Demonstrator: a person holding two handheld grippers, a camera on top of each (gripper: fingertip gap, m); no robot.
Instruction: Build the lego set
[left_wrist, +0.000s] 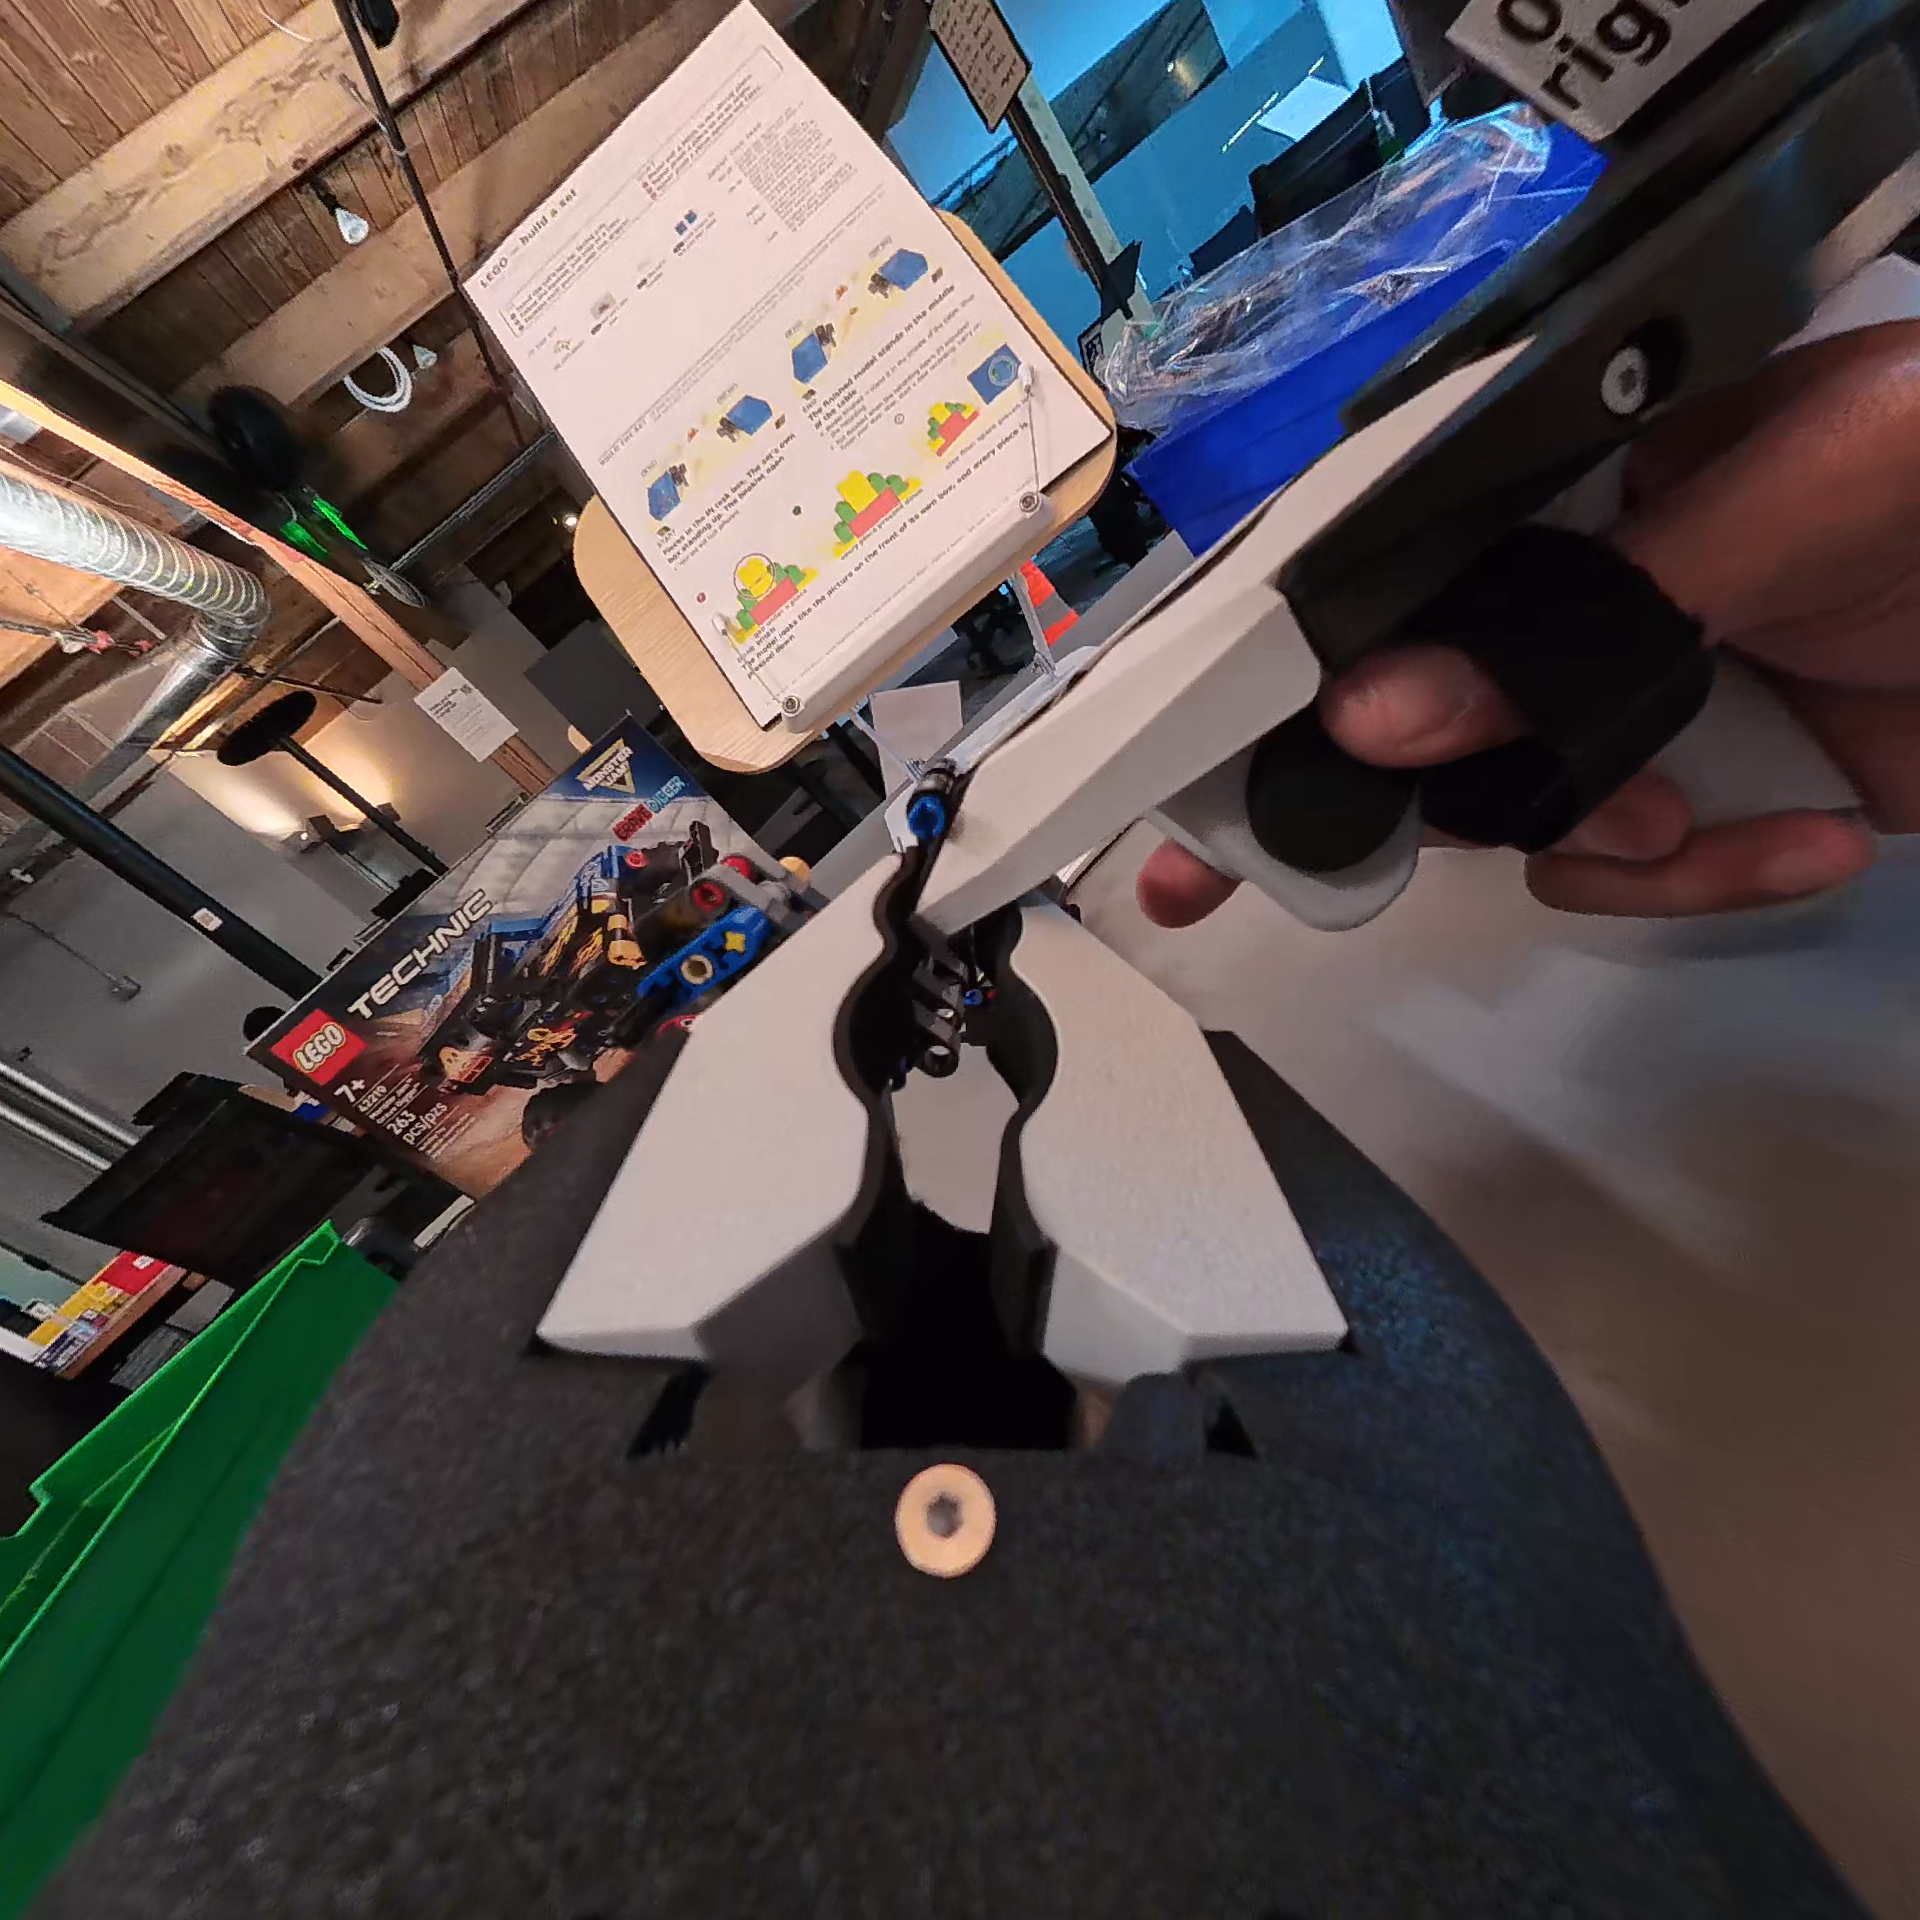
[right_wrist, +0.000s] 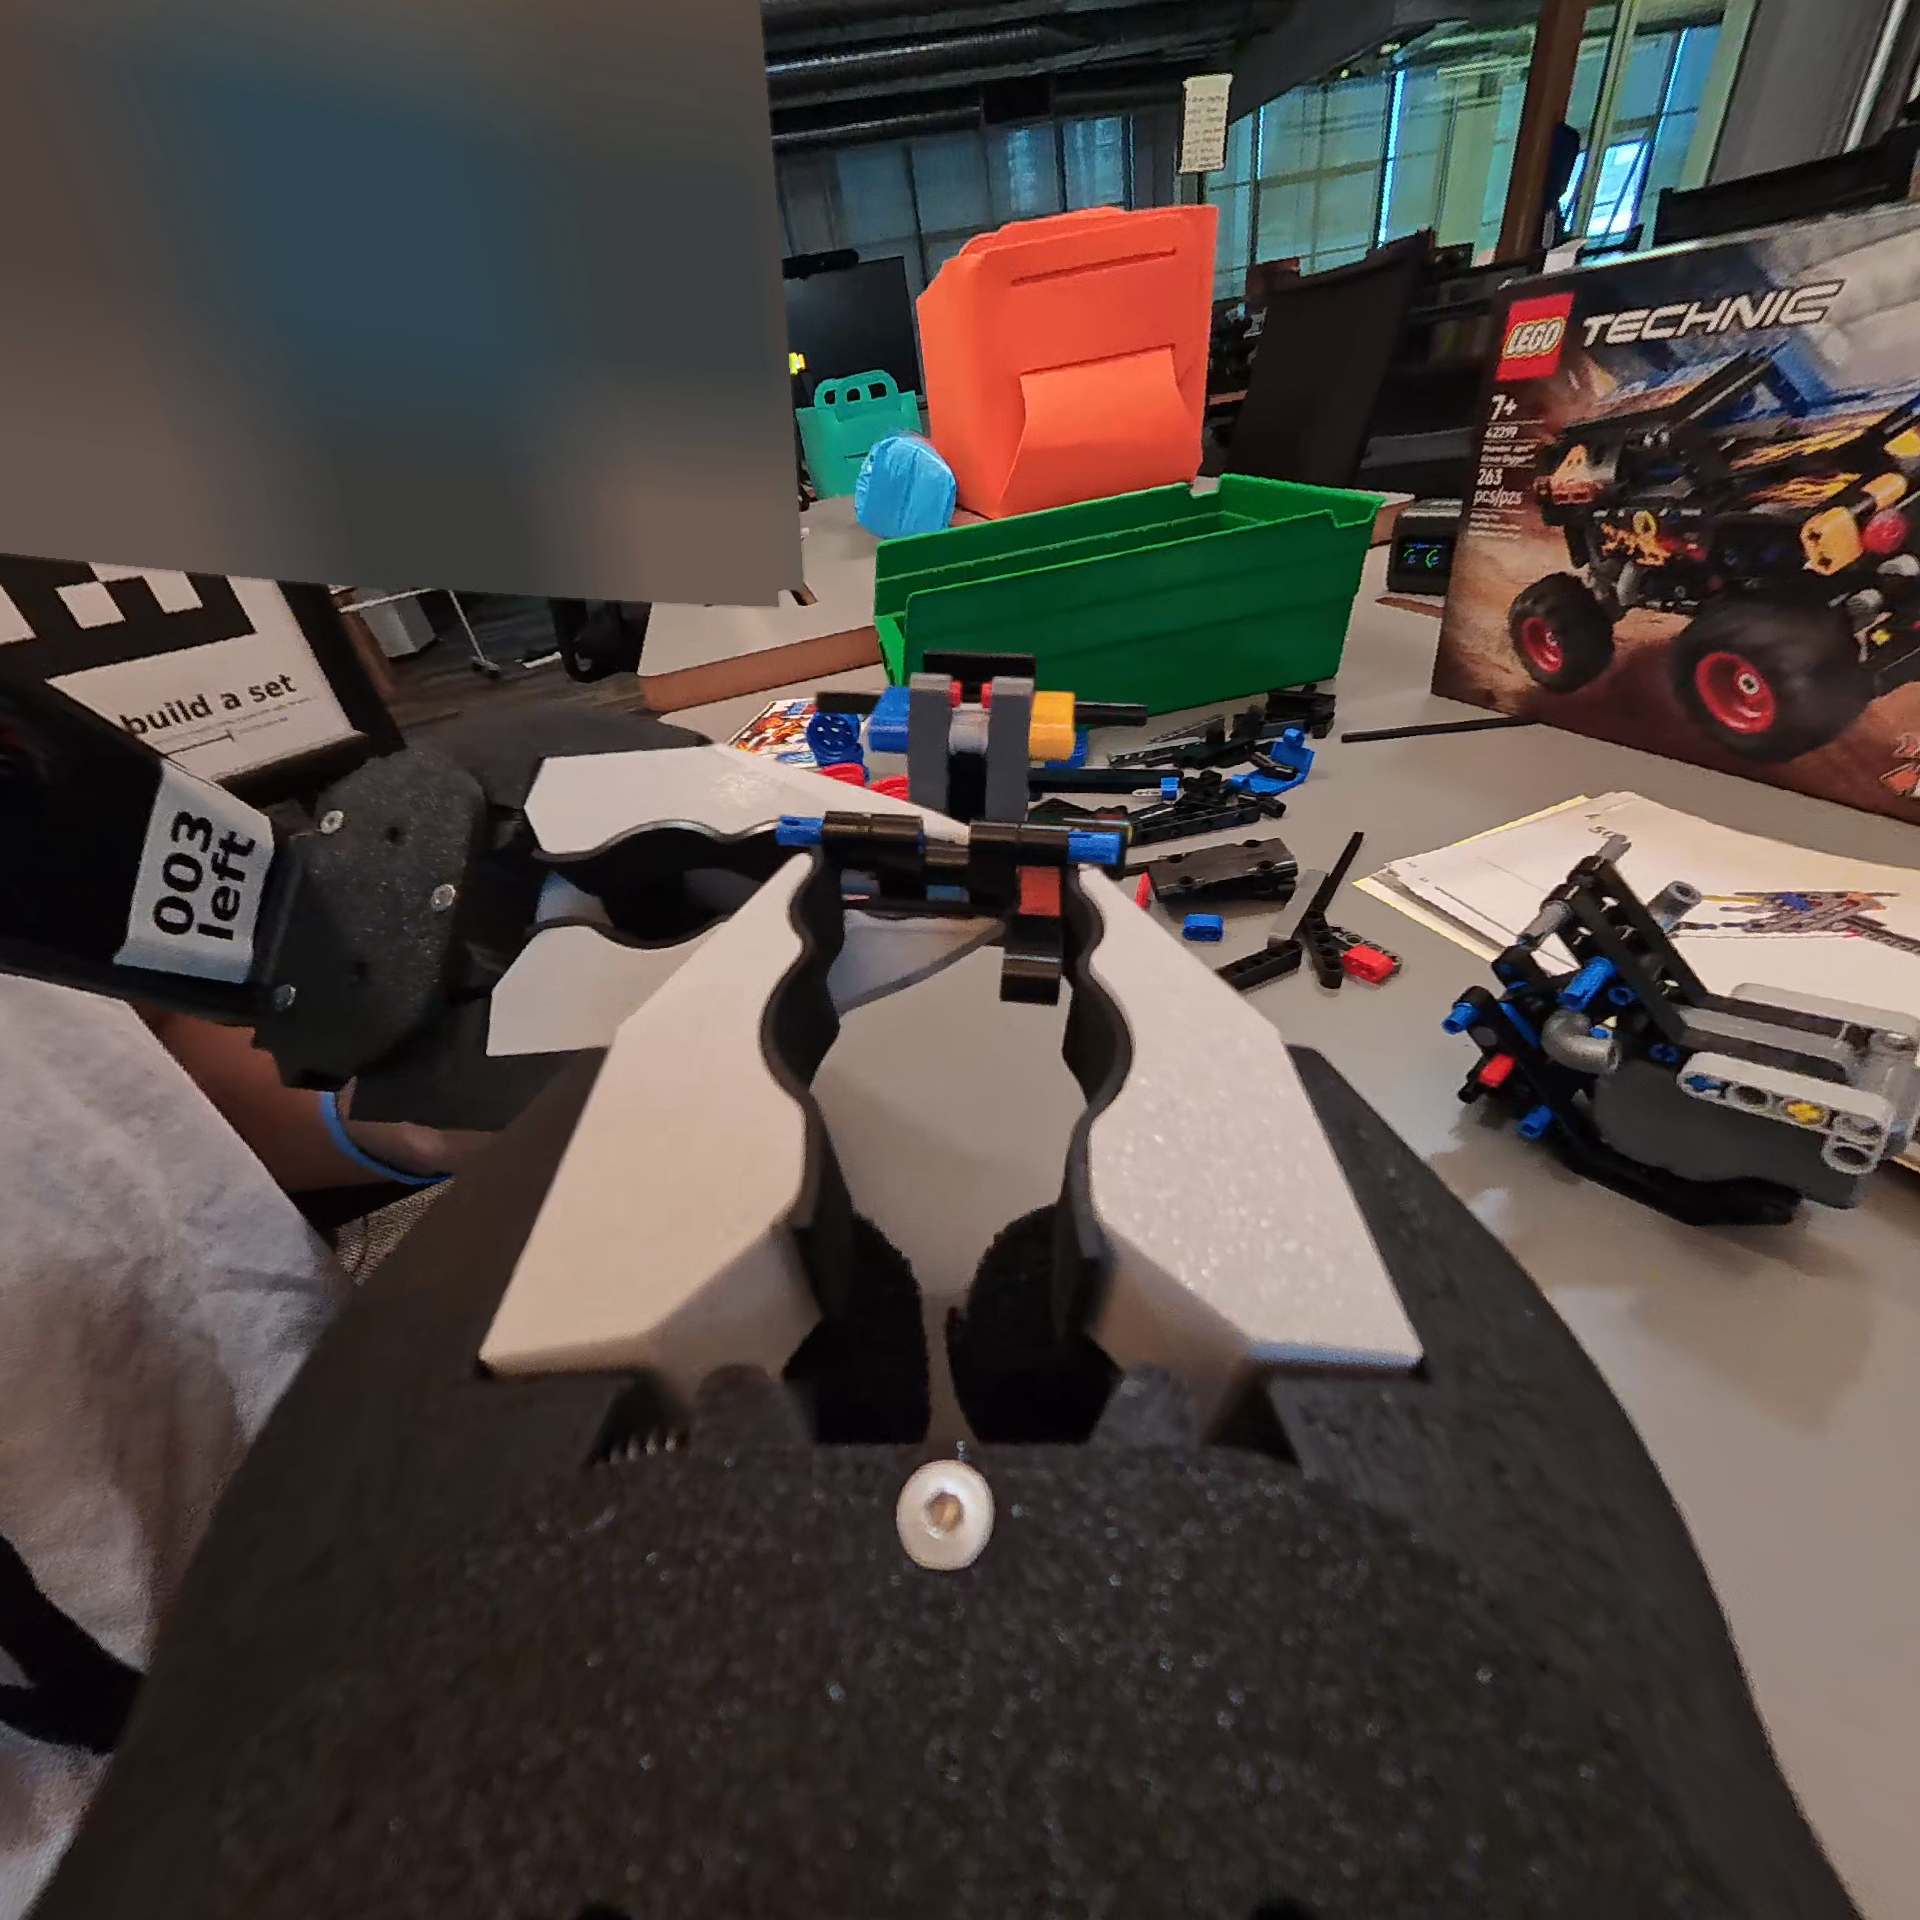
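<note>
Your right gripper (right_wrist: 940, 894) jaws clamp a small black sub-assembly (right_wrist: 951, 862) with blue pins, held above the desk (right_wrist: 1558, 1351). Your left gripper (left_wrist: 935, 1023) jaws close on the same piece from the side. Loose parts (right_wrist: 1226, 790), a green bin (right_wrist: 1132, 592) and the set box (right_wrist: 1704, 499) lie beyond.

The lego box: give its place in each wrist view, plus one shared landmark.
Left wrist view: lego box stands left of centre, behind the jaws.
Right wrist view: lego box stands upright at the right edge.
Shared landmark: green bin.
</note>
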